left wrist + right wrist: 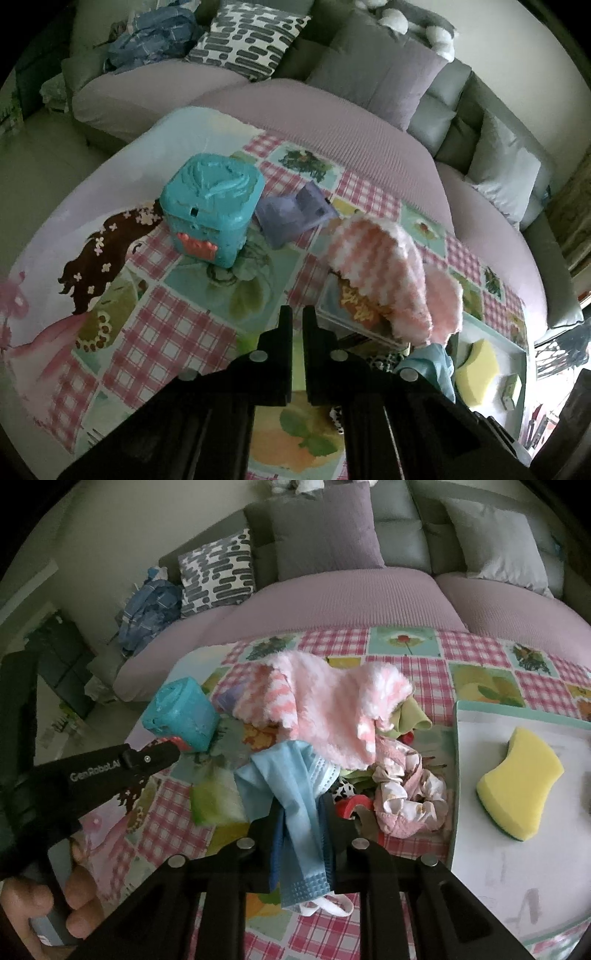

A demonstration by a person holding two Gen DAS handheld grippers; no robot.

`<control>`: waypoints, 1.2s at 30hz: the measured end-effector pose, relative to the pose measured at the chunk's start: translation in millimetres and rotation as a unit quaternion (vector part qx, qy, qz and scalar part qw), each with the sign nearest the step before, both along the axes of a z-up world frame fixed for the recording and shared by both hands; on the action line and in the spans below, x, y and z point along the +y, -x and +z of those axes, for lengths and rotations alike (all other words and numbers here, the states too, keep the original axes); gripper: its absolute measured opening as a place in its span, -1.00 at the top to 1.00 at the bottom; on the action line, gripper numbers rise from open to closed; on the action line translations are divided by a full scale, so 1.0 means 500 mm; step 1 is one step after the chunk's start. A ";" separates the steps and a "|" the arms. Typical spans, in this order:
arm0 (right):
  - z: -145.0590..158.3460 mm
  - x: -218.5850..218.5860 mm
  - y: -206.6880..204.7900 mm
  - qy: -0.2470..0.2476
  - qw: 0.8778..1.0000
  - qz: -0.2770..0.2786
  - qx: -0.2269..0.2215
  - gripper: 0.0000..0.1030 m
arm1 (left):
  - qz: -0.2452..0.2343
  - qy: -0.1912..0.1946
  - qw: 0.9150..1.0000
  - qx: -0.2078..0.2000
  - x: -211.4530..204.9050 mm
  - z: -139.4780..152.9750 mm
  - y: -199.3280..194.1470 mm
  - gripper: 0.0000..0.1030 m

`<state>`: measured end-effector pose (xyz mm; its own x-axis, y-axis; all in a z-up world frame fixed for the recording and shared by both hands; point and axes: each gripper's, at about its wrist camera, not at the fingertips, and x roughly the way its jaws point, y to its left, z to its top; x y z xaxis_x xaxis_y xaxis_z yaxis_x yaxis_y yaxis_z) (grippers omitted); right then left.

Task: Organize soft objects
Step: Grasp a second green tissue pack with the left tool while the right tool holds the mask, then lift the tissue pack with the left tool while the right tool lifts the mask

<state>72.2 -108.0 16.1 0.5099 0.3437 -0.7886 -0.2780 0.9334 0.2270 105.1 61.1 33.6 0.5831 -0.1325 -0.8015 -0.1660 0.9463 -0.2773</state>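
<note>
On top of the checked picture tablecloth [406, 646] sits a pile of soft things, with a fluffy pink and white cloth [325, 709] highest. Just beside the pile lies a white tray [480, 867] with a yellow sponge [521, 794]. I think sorting is under way. The right gripper [301, 812] pinches a light blue face mask [299, 827]; next it likely goes onto the tray. The left gripper [297, 317] hovers nearly closed, holding nothing.
</note>
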 end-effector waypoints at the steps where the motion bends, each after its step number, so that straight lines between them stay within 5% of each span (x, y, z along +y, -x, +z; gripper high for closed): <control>1: 0.004 -0.001 0.002 -0.001 1.000 0.001 -0.003 0.65 | -0.001 -0.001 1.000 -0.002 -0.001 0.002 0.001 0.92; 14: 0.004 -0.023 0.001 -0.001 1.000 -0.014 0.006 0.65 | -0.012 0.010 0.997 0.076 -0.005 -0.080 -0.030 0.88; 19: -0.004 -0.033 -0.003 0.005 1.000 -0.020 0.018 0.65 | -0.016 0.004 0.995 0.096 -0.012 -0.103 -0.037 0.24; 22: -0.007 -0.036 -0.004 0.008 0.999 -0.021 0.023 0.65 | -0.019 0.004 0.995 0.099 -0.015 -0.107 -0.038 0.10; 36: -0.027 -0.042 -0.011 0.018 0.998 -0.028 0.045 0.65 | -0.033 -0.043 0.991 0.120 -0.061 -0.129 -0.051 -0.09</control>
<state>77.6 -129.2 2.4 0.4536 0.2868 -0.8438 -0.2050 0.9550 0.2144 130.4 30.7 -30.8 0.3658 -0.0889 -0.9264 -0.1549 0.9757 -0.1548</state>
